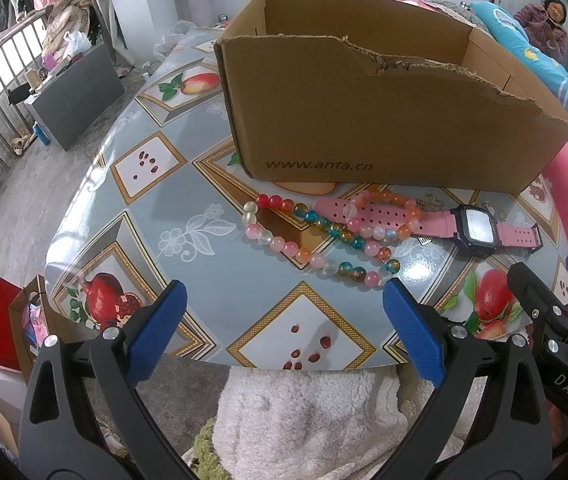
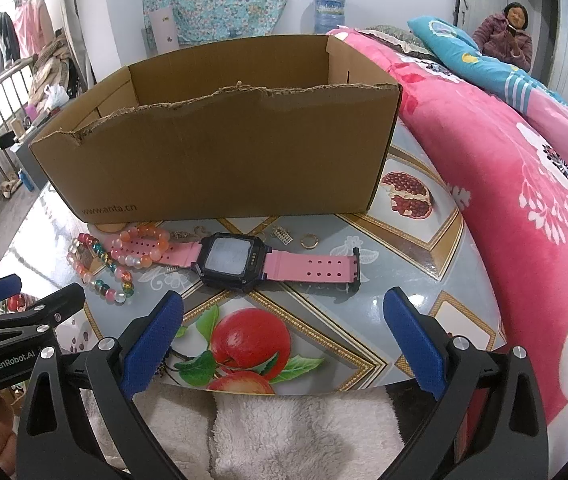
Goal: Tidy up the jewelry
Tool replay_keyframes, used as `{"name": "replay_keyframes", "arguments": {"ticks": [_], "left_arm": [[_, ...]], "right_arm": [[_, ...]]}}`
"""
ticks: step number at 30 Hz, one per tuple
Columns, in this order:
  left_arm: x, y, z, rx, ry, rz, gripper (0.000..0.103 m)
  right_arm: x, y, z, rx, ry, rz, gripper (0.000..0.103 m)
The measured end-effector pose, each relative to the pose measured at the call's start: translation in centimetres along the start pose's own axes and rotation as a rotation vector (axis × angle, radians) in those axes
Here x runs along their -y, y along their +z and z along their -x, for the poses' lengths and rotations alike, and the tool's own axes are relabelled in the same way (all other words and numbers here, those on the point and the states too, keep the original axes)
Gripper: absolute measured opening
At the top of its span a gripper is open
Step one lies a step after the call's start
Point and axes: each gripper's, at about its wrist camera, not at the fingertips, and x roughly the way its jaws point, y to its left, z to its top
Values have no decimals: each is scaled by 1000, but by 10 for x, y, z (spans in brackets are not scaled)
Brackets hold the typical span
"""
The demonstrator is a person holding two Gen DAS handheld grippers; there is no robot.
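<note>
While both grippers (image 1: 284, 320) (image 2: 284, 332) hang spread, watch (image 2: 229, 260) touches beads (image 2: 139, 242), maybe overlapping.

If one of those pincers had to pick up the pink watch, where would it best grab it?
Probably the bare strap end with the black buckle, approached from above by the right gripper, fingers across the strap's width. The watch lies flat on the table; its other strap is threaded through the small bead bracelet, and the face is wide.
</note>
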Motion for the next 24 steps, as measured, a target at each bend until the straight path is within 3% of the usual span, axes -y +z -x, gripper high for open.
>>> {"name": "replay_keyframes", "arguments": {"ticks": [16, 24], "left_arm": [[-5, -1, 1, -1, -2, 1, 95], [-10, 2, 6, 36, -12, -12, 95]], "right_arm": [[2, 1, 2, 12, -13, -6, 98], [8, 1, 2, 34, -27, -18, 98]]}}
